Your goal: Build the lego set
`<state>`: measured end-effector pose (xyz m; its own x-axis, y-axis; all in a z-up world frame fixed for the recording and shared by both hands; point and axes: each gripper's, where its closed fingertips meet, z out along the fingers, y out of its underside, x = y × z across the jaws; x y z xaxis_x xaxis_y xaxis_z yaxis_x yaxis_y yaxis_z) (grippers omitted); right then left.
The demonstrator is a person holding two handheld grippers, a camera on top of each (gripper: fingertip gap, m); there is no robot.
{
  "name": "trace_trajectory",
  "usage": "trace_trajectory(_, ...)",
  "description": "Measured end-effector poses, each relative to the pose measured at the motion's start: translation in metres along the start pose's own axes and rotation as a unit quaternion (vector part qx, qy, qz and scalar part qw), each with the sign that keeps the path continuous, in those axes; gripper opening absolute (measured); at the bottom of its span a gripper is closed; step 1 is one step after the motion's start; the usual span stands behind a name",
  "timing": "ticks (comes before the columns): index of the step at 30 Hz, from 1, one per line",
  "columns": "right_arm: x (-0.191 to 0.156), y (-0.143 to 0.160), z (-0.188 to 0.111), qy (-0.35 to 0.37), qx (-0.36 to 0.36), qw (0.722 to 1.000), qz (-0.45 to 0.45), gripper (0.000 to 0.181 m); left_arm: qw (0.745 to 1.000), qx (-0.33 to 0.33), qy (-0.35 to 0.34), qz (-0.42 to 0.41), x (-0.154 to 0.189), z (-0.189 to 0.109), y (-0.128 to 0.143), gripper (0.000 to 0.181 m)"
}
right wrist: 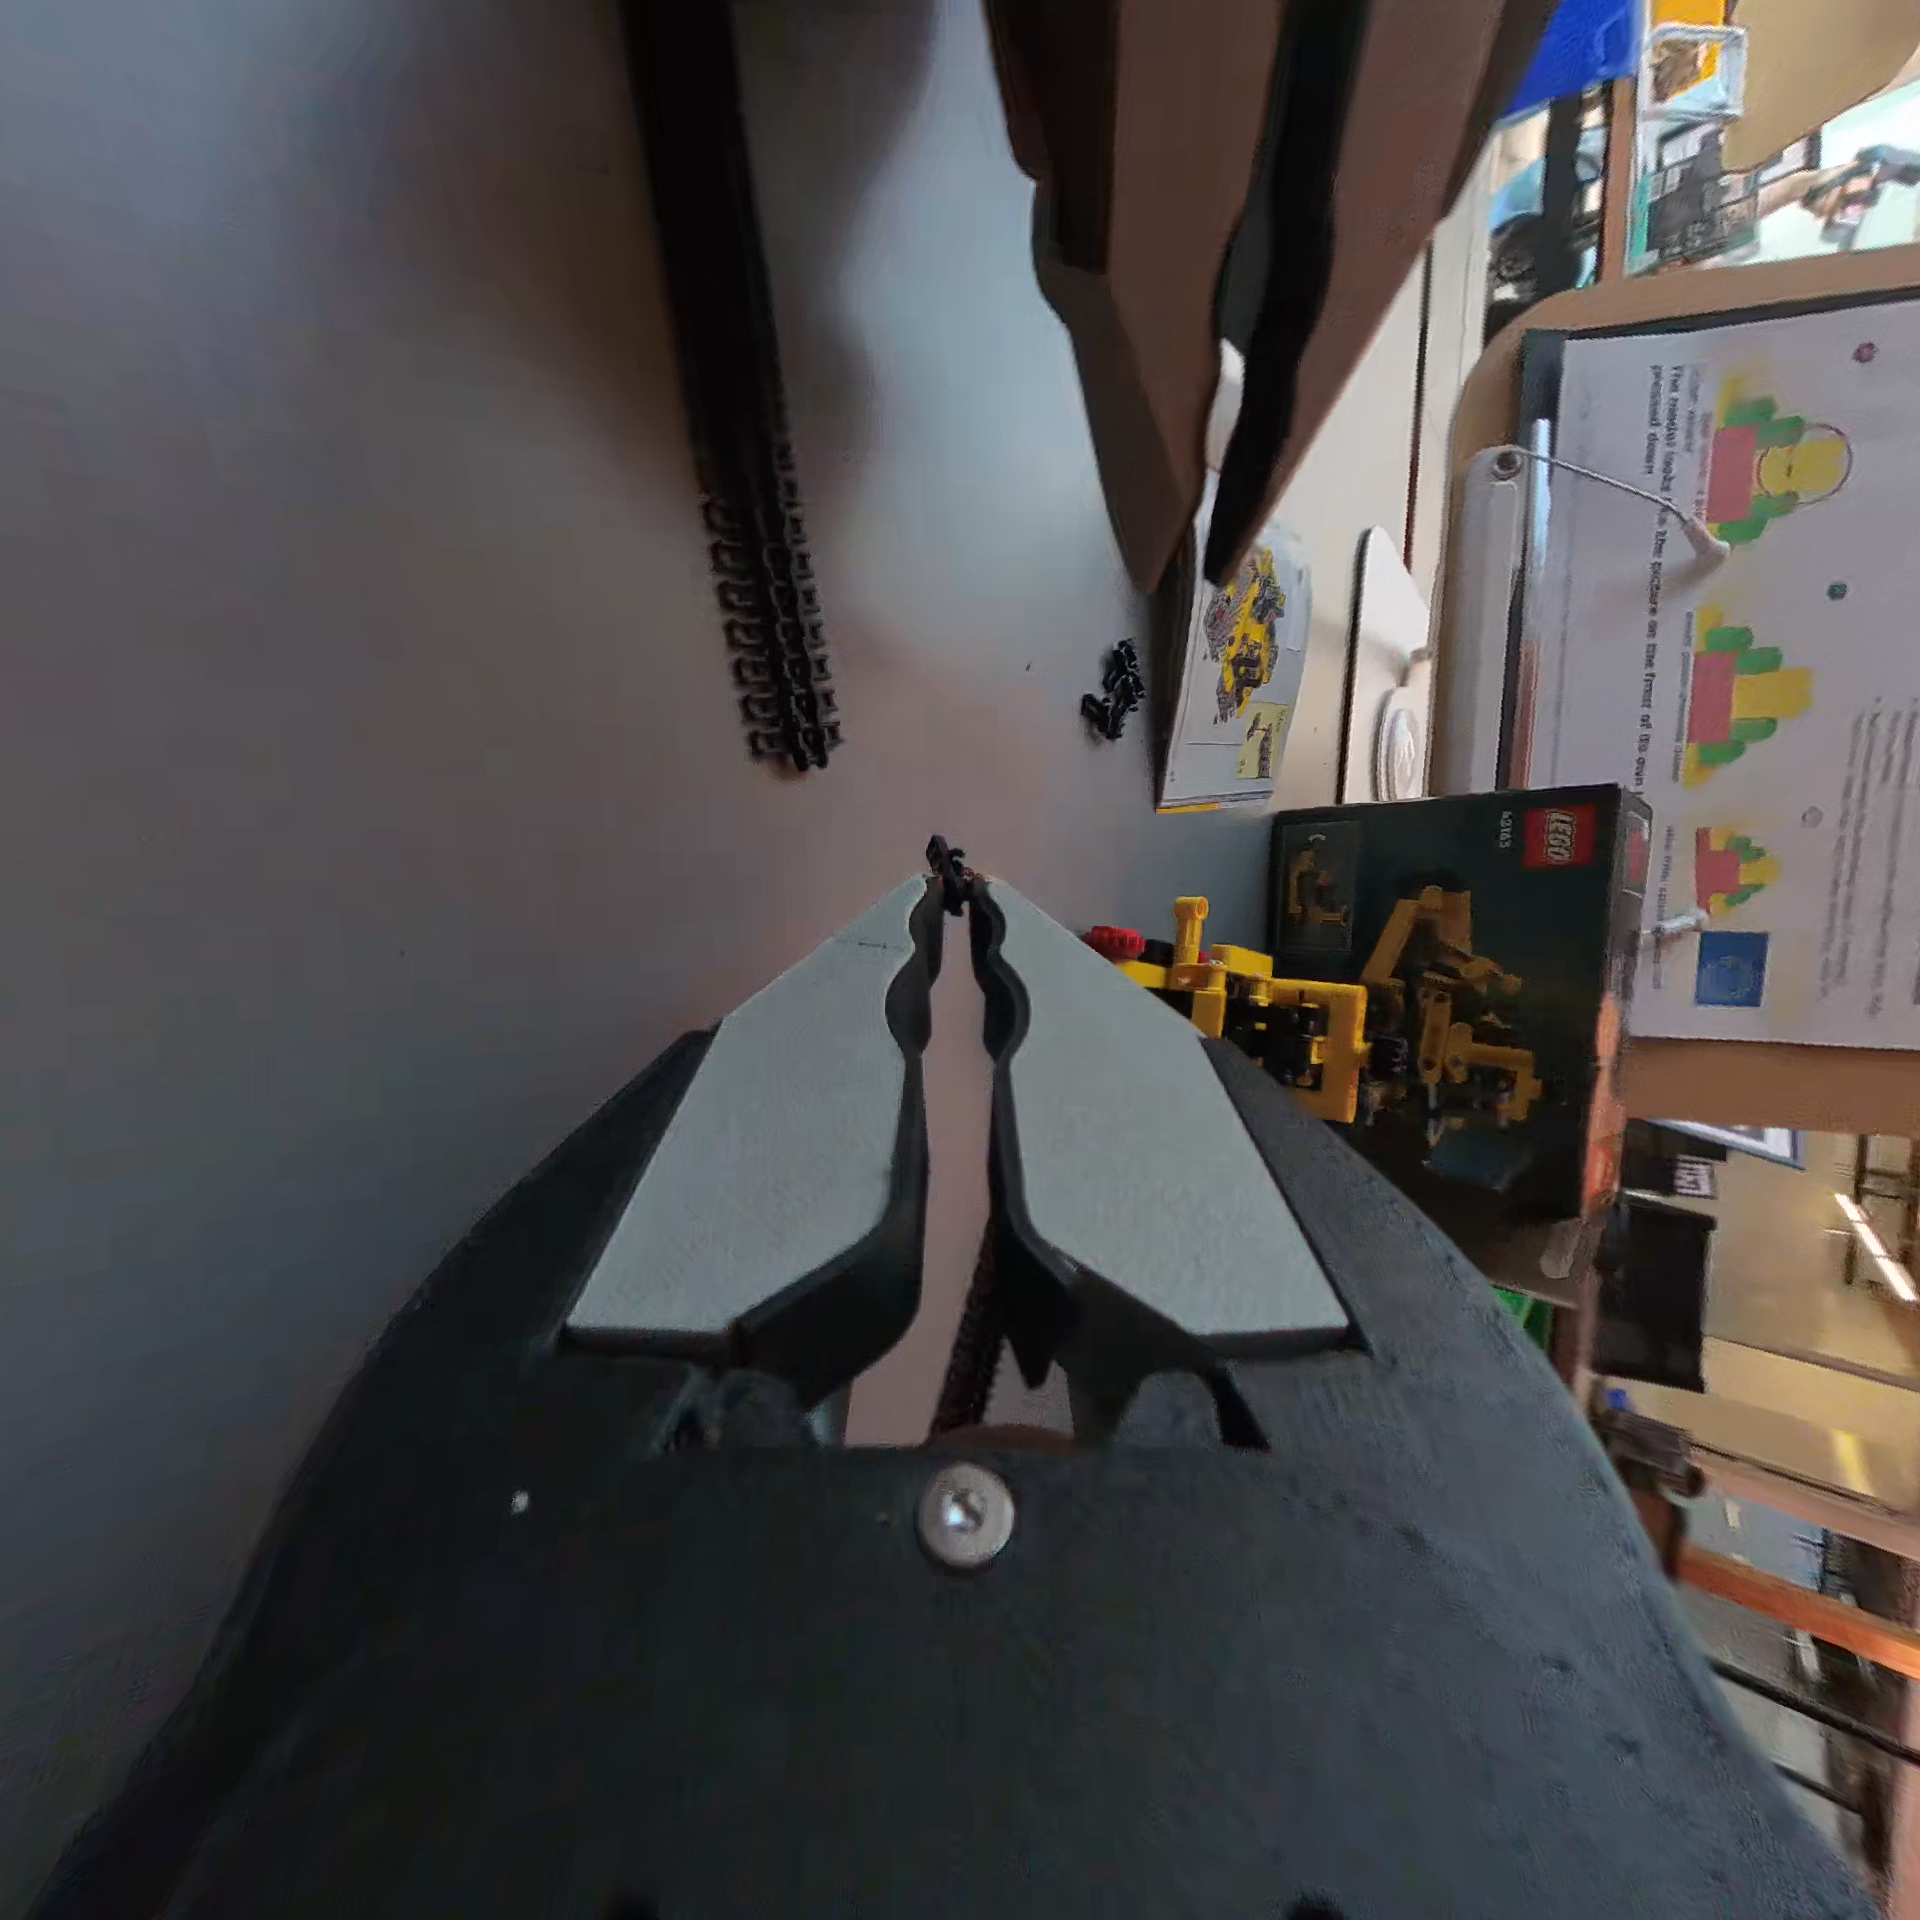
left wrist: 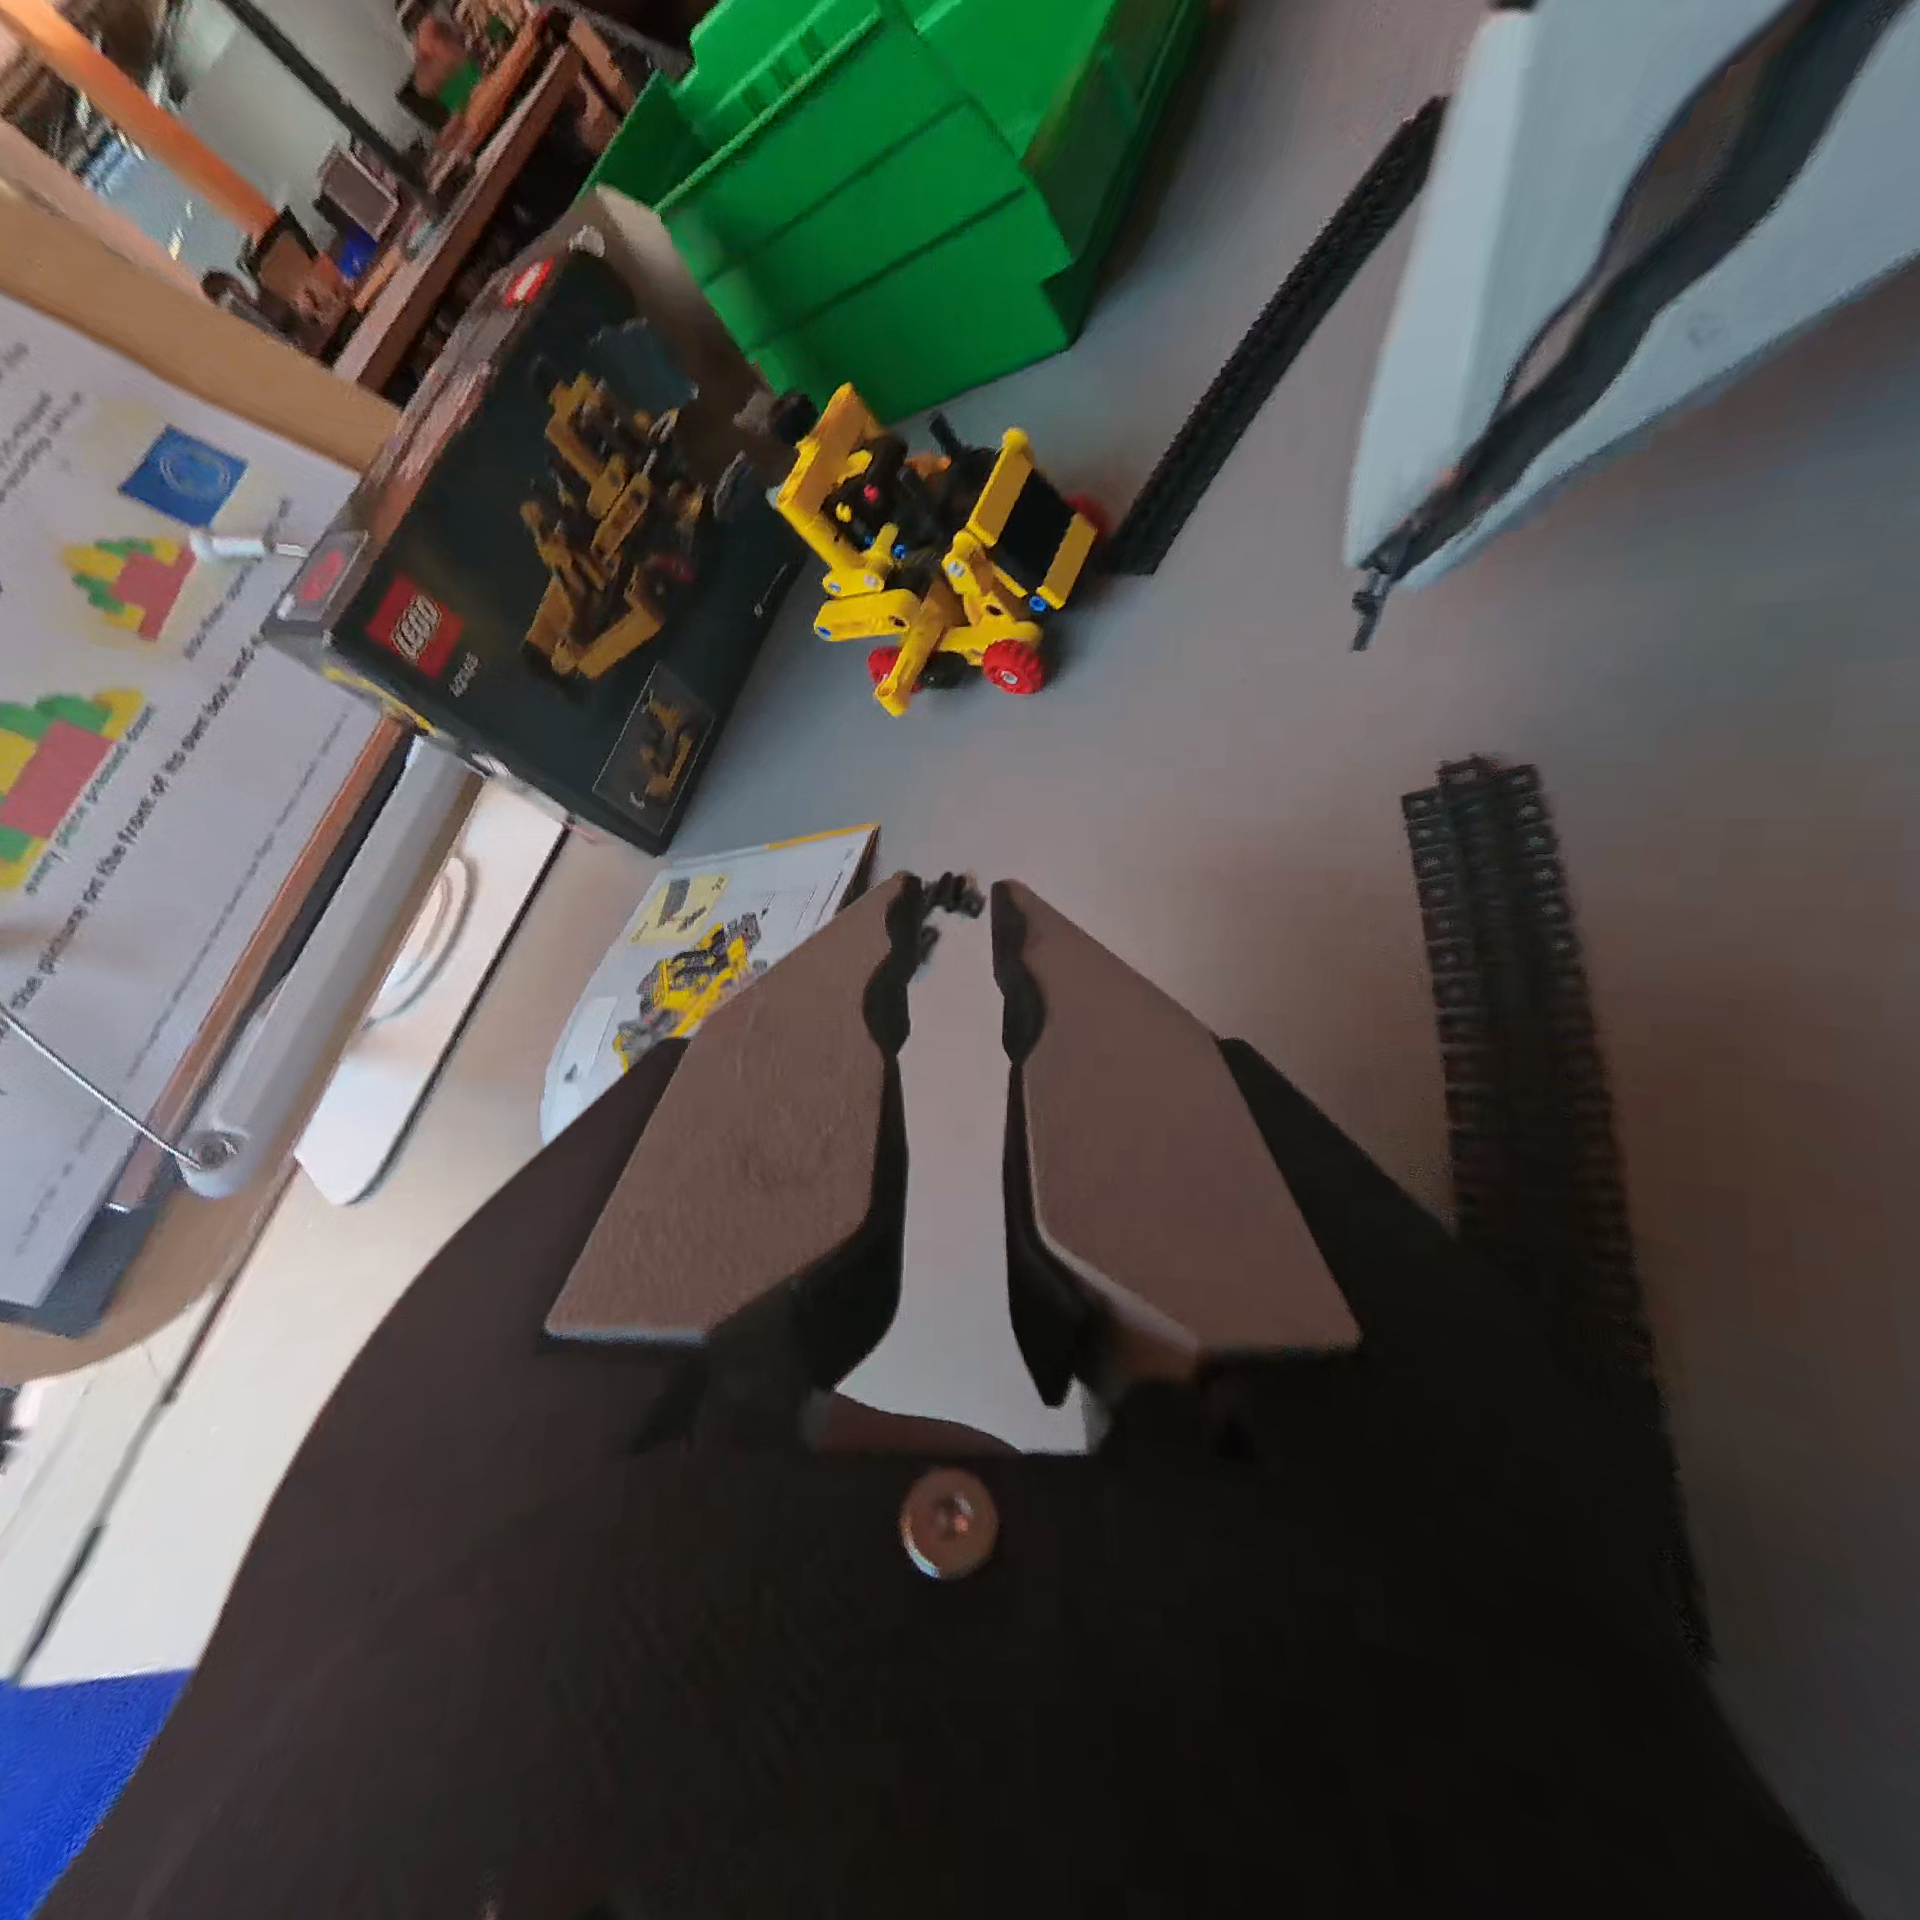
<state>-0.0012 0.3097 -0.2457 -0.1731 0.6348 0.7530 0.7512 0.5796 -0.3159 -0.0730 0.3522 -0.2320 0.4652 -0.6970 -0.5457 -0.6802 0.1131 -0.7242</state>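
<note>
Now our right tongs (right wrist: 961,896) pinch a knobbly black track link (right wrist: 943,860); left tongs (left wrist: 948,900) gape over the smooth grey desk (left wrist: 1195,748).

lego model (left wrist: 935,551) on table (left wrist: 1195,727) between box (left wrist: 540,561) and track strip (left wrist: 1278,332), bins (left wrist: 914,187) behind

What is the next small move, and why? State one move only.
Probably lower the left gripper onto the loose black links and close on one. Its jaws stand open with the links just beyond its tips, while the right gripper already pinches a track strip that likely needs another link.
</note>
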Motion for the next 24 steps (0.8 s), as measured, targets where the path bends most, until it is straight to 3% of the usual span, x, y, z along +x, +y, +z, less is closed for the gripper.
trace_trajectory(4,-0.011,0.002,0.006,-0.019,-0.049,0.996,-0.074,0.002,0.994,-0.010,0.068,-0.084,0.013,0.004,0.002,0.013)
trace_trajectory(11,-0.029,0.000,0.007,-0.059,-0.078,0.988,-0.119,0.004,0.991,-0.012,0.029,-0.130,-0.010,-0.003,0.007,0.011)
trace_trajectory(16,-0.028,-0.007,-0.001,-0.087,-0.055,0.993,-0.064,0.009,0.990,-0.011,0.019,-0.137,-0.017,-0.006,0.008,0.011)
trace_trajectory(21,-0.011,0.003,0.000,-0.106,-0.054,0.986,0.115,0.011,0.989,-0.018,0.022,-0.142,-0.015,-0.005,0.013,0.012)
trace_trajectory(24,-0.017,0.008,0.003,-0.127,-0.045,0.981,0.138,0.015,0.990,-0.021,0.019,-0.139,-0.015,-0.004,0.014,0.012)
